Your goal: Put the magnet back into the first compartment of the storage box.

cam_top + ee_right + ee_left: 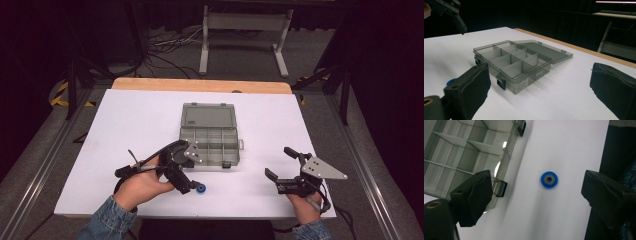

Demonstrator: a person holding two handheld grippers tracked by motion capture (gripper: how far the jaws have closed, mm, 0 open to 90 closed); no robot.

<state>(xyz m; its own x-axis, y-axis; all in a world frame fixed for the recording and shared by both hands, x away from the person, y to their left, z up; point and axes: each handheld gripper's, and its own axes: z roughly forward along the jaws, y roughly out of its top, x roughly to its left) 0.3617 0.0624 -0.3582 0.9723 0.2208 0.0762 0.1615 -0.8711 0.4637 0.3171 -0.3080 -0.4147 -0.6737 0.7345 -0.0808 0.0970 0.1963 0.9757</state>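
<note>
Work in hand: the left gripper (192, 182) hangs over a small blue wheel (201, 189) on the white table (125, 130), and I'd judge it is lining up to pick the wheel up.
Blue wheel: flat on the table with its grey hub (548, 179) facing up, at about 6 o'clock from the open organiser box (210, 137) and just clear of its front wall. Lying loose there, it seems meant for one of the compartments.
Left gripper state: jaws wide apart and holding nothing. In the left gripper view the wheel (549, 179) sits between the two black jaws, nearer the one at 3 o'clock, with bare table on both sides of it. The jaws look spread wide so they can drop down on either side of the wheel.
Right gripper: the right gripper (280, 167) is also spread open and empty, parked at about 4 o'clock from the box and well apart from it. Its camera looks across at the box (521, 62), so I take it to be waiting rather than working.
Box: lid (208, 115) laid back flat toward 12 o'clock, dividers exposed and the compartments I can see are empty. Open like this, it is ready to receive the wheel.
Risk: the front latch (501, 189) of the box lies close beside the jaw at 9 o'clock, which could catch on it as the gripper comes down.
</note>
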